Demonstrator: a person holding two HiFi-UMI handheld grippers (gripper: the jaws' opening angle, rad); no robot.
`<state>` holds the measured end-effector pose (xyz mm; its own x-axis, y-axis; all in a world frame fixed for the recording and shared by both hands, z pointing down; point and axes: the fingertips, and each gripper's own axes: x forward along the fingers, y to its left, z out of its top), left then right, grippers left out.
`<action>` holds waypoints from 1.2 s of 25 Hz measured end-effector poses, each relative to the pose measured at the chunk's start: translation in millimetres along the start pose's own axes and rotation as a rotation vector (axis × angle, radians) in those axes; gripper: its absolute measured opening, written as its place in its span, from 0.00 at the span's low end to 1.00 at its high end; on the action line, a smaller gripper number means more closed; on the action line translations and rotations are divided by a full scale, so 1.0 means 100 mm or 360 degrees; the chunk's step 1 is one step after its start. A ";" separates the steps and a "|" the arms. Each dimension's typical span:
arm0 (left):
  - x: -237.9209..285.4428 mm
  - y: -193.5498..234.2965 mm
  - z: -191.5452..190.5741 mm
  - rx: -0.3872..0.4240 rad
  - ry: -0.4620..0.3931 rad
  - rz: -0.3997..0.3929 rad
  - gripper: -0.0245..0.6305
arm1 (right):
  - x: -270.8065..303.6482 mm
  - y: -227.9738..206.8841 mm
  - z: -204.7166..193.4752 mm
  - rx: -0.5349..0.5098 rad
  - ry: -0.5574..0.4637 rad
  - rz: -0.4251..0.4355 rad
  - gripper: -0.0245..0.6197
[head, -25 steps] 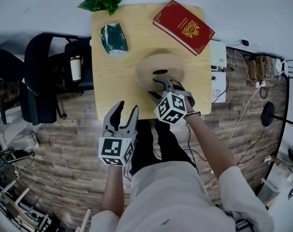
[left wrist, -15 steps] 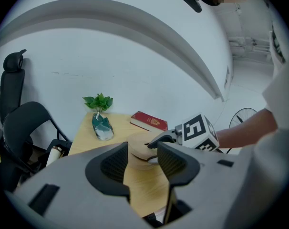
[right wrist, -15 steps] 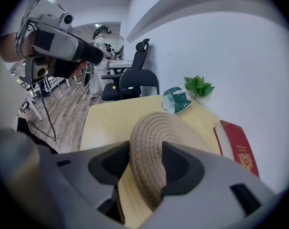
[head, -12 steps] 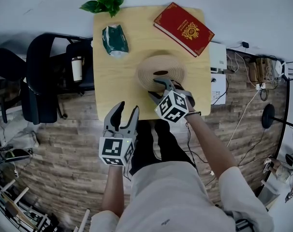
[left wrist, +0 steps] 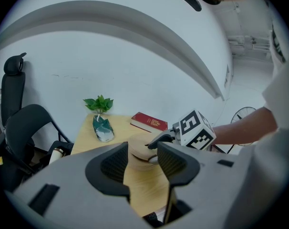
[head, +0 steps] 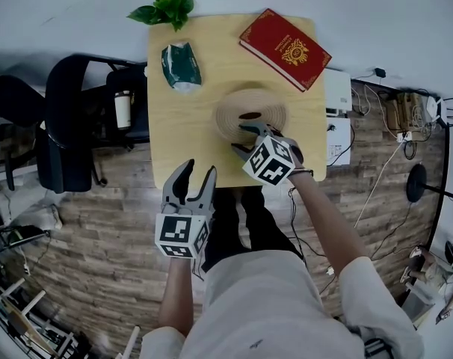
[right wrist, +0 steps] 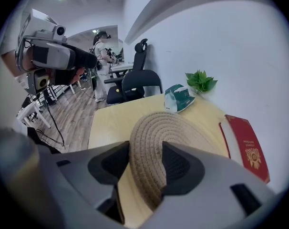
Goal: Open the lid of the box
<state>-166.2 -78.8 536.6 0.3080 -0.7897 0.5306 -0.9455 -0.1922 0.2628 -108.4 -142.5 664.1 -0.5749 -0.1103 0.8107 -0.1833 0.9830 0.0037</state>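
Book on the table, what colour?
The book is red with a gold emblem, clearest in the head view.

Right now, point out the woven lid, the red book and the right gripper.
woven lid point(head: 245, 99): head view, on its top weave.
red book point(head: 285, 48): head view, middle of the cover.
right gripper point(right wrist: 147, 149): right gripper view, midway between its fingertips.

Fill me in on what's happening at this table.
A person is working with a handheld gripper in each hand at a small wooden table. The right gripper has its jaws closed on the near rim of the woven lid of a round woven box, and the lid looks slightly tilted up on that side. The left gripper hangs off the table's near edge, jaws apart and empty. A red book, a green pouch and a leafy sprig lie untouched at the far end.
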 end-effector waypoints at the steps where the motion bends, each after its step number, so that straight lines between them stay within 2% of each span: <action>1: -0.01 0.00 0.00 0.0000 0.0000 0.0003 0.30 | 0.00 0.00 0.00 0.0002 0.0000 0.0003 0.37; 6: -0.05 0.00 0.00 0.0000 0.0000 0.0014 0.30 | -0.03 0.01 0.01 0.0037 0.0002 0.0031 0.36; 11: -0.09 -0.01 0.01 -0.0002 -0.0010 0.0017 0.30 | -0.07 0.02 0.03 0.0096 0.0001 0.0118 0.36; 17: -0.14 -0.02 0.04 -0.0005 -0.0031 0.0028 0.30 | -0.12 0.05 0.04 0.0115 0.0010 0.0199 0.31; 30: -0.28 -0.10 0.11 0.0014 -0.0068 0.0048 0.30 | -0.22 0.10 0.10 0.0229 -0.0051 0.0267 0.24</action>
<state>-166.8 -61.4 510.3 0.2747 -0.8195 0.5030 -0.9552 -0.1728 0.2402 -105.9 -131.4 640.4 -0.6316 0.0463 0.7739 -0.1937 0.9571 -0.2153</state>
